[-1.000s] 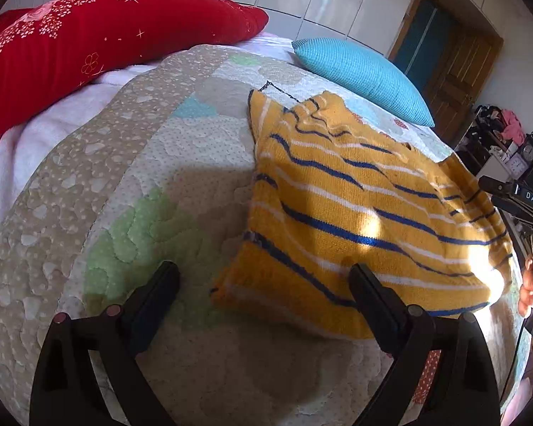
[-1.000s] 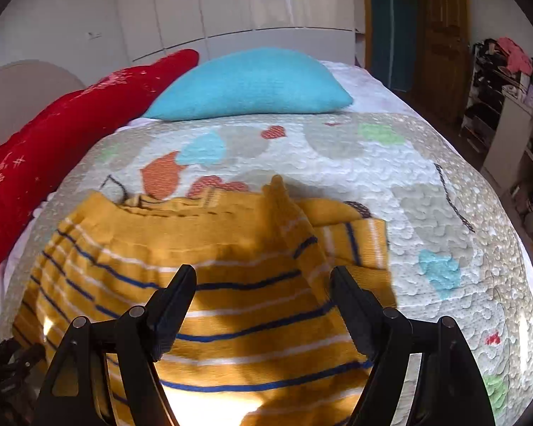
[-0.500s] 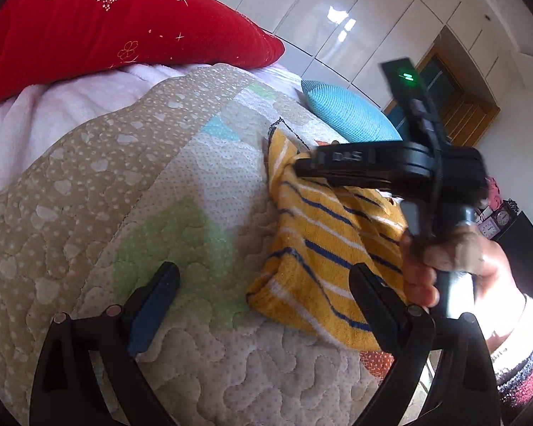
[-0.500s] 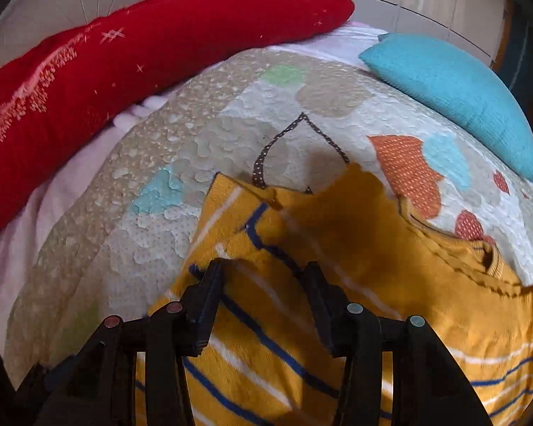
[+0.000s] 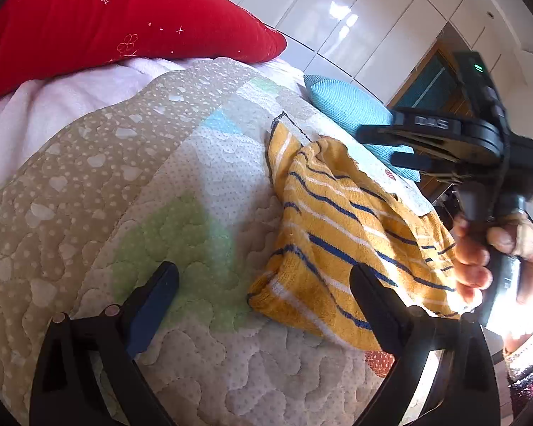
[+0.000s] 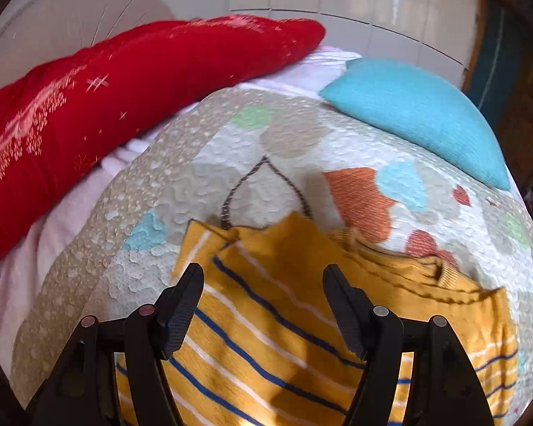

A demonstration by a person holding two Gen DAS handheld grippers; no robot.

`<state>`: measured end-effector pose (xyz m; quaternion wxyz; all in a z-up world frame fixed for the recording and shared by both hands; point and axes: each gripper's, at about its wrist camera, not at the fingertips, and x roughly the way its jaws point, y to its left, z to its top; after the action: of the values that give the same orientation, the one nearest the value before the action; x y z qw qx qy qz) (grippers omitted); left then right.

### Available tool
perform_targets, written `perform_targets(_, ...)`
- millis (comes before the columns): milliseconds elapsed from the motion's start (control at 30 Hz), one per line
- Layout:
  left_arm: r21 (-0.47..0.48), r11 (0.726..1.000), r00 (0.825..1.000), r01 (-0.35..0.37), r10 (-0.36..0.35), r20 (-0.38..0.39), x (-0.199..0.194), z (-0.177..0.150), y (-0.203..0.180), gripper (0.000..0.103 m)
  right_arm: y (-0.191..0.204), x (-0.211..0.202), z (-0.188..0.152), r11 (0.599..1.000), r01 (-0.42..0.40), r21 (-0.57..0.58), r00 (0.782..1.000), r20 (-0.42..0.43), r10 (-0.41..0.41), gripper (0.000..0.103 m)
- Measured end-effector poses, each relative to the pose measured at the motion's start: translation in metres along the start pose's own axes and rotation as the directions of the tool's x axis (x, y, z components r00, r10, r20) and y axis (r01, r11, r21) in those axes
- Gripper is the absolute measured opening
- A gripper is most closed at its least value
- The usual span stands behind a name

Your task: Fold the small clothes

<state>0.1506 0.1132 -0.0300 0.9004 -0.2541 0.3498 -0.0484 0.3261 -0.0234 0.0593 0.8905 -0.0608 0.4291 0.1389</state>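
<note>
A yellow sweater point(image 5: 341, 234) with blue and white stripes lies on the quilted bedspread point(image 5: 131, 184). My left gripper point(image 5: 263, 280) is open low over the quilt, and the sweater's near hem corner sits between its fingers, untouched. In the left wrist view a hand holds my right gripper point(image 5: 376, 145) above the sweater's far end, where a ridge of cloth stands up. Seen from the right wrist, the right gripper point(image 6: 263, 284) hangs over the sweater point(image 6: 287, 348) near its folded top edge. Its jaws are opening, with cloth below them and nothing pinched.
A long red pillow point(image 6: 106, 96) lies along the far left of the bed over a white sheet point(image 5: 46, 103). A turquoise cushion point(image 6: 419, 113) rests at the far right. Glossy white cupboard doors point(image 5: 355, 17) and a wooden door point(image 5: 433, 81) stand behind.
The right gripper swung across the sweater to its upper left edge, narrowed its jaws there, then widened them. A ridge of cloth has risen at that edge. The left gripper rolled slightly.
</note>
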Motion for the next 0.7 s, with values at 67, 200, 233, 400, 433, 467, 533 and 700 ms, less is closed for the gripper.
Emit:
perform_targets(67,0.006,1.0,1.0,-0.007,0.007,-0.008,0.003,0.0,-0.001,0.097,-0.032,-0.028,-0.016,0.998,0.006,0.057,1.0,0.019,-0.008,0.078)
perform_targets(200,0.016,1.0,1.0,-0.019,0.019,-0.022,0.008,0.002,-0.002,0.099,-0.086,-0.077,-0.075,0.992,0.03,0.122,0.999,0.025,-0.034,0.081)
perform_targets(233,0.02,1.0,0.999,-0.023,0.023,-0.027,0.009,0.002,-0.003,0.1,-0.096,-0.085,-0.093,0.99,0.033,0.138,0.999,0.023,-0.036,0.081)
perform_targets(400,0.052,0.997,0.997,-0.055,0.058,-0.054,0.018,0.002,-0.009,0.102,-0.137,-0.095,-0.178,0.974,0.098,0.205,0.995,-0.014,-0.097,0.082)
perform_targets(433,0.059,0.996,0.996,-0.065,0.069,-0.059,0.02,0.002,-0.01,0.102,-0.144,-0.091,-0.19,0.968,0.097,0.231,0.995,-0.024,-0.094,0.082)
perform_targets(467,0.068,0.995,0.995,-0.077,0.082,-0.063,0.021,0.002,-0.012,0.102,-0.15,-0.087,-0.201,0.962,0.091,0.258,0.996,-0.024,-0.088,0.082)
perform_targets(533,0.086,0.991,0.992,-0.102,0.108,-0.071,0.025,0.002,-0.014,0.102,-0.155,-0.085,-0.213,0.957,0.07,0.283,0.996,0.024,-0.08,0.083)
perform_targets(700,0.126,0.98,0.983,-0.152,0.163,-0.082,0.03,0.001,-0.02,0.102,-0.145,-0.077,-0.213,0.969,0.067,0.238,0.995,0.051,-0.081,0.099)
